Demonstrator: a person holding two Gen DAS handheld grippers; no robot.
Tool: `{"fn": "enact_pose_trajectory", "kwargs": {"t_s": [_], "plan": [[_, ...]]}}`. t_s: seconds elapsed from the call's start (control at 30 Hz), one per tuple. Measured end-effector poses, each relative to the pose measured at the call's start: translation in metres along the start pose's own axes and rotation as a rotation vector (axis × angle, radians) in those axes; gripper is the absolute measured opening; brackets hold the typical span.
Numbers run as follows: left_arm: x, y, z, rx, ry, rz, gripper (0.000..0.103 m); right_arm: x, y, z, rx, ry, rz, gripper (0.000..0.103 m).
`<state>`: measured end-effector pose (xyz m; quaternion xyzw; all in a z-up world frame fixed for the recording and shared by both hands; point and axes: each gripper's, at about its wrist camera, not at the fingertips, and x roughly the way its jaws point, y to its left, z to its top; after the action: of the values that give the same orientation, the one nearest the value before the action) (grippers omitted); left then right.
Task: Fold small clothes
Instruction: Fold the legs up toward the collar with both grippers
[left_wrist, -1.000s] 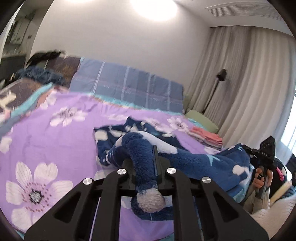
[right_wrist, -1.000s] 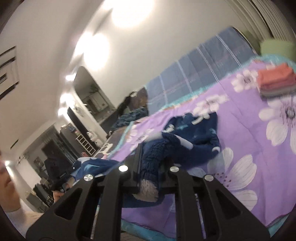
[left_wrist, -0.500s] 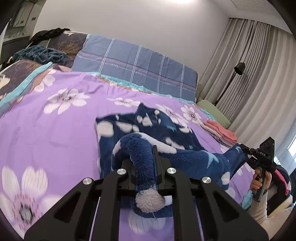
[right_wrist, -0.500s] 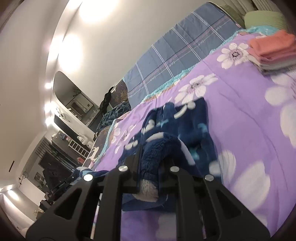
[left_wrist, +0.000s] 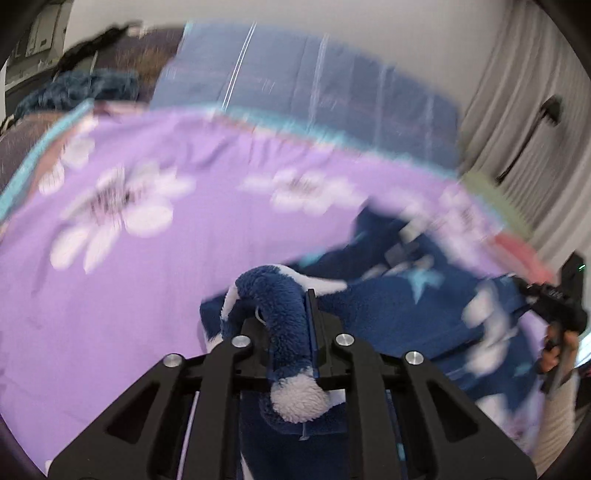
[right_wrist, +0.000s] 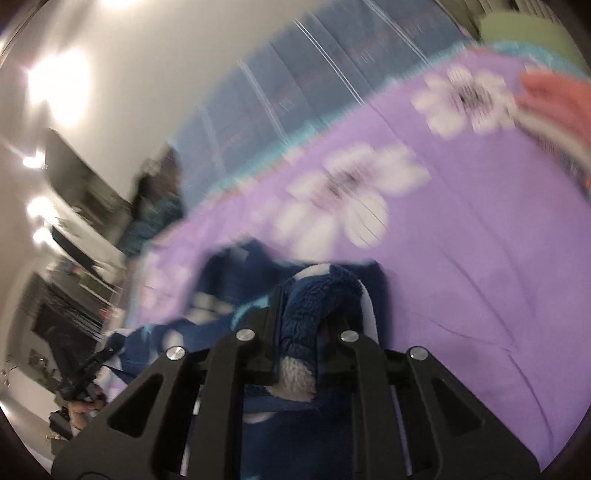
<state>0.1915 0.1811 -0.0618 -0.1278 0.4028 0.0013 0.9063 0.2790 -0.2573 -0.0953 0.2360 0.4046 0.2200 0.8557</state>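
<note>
1. While the left wrist view is smeared with motion, the left gripper (left_wrist: 286, 314) is plainly clenched on a bunched edge of the navy fleece garment (left_wrist: 391, 306), its jaws pinching the plush roll, with a white fluffy patch poking out at 6 o'clock; those jaws have just eased apart a touch, with the fleece between them.
2. From that grip the garment stretches toward 3 o'clock, hanging just above the purple floral bedspread (left_wrist: 147, 266).
3. At 3 o'clock a hand (left_wrist: 556, 350) holds the right gripper (left_wrist: 524, 288), which meets the garment's far end.
4. Toward 12 o'clock lies a blue plaid pillow (left_wrist: 332, 92); at 2 o'clock sits a blurred pink folded pile (left_wrist: 517, 254), with grey curtains (left_wrist: 517, 92) behind it.
5. In the right wrist view, the right gripper (right_wrist: 306, 317) is clamped on another rolled edge of the navy fleece garment (right_wrist: 317, 295).
6. The cloth runs off toward 8 o'clock, where the left gripper (right_wrist: 107, 354) shows small and dark.
7. The purple floral bedspread (right_wrist: 461, 258) fills the right side; a pink folded pile (right_wrist: 561, 107) sits at 2 o'clock.
</note>
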Motion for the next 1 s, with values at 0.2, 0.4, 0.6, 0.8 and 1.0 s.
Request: {"fn": "enact_pose_trajectory", "kwargs": {"t_s": [0.2, 0.4, 0.6, 0.8, 1.0], "plan": [[0.014, 0.014, -0.015, -0.01, -0.036, -0.044, 0.02, 0.008, -0.016, -0.006, 0.016, 0.005, 0.064, 0.015], [-0.012, 0.018, -0.017, -0.051, -0.064, -0.113, 0.042, -0.029, 0.003, -0.011, -0.062, -0.032, 0.111, 0.05], [-0.077, 0.018, -0.034, 0.043, -0.194, -0.016, 0.074, -0.061, 0.033, -0.039, -0.504, -0.114, -0.23, 0.065], [-0.044, 0.003, -0.049, 0.265, -0.034, 0.131, 0.077, -0.028, 0.047, -0.052, -0.712, 0.001, -0.292, 0.07], [-0.007, -0.013, -0.01, 0.403, -0.064, 0.13, 0.078, 0.009, 0.046, -0.002, -0.661, 0.024, -0.218, 0.071]]}}
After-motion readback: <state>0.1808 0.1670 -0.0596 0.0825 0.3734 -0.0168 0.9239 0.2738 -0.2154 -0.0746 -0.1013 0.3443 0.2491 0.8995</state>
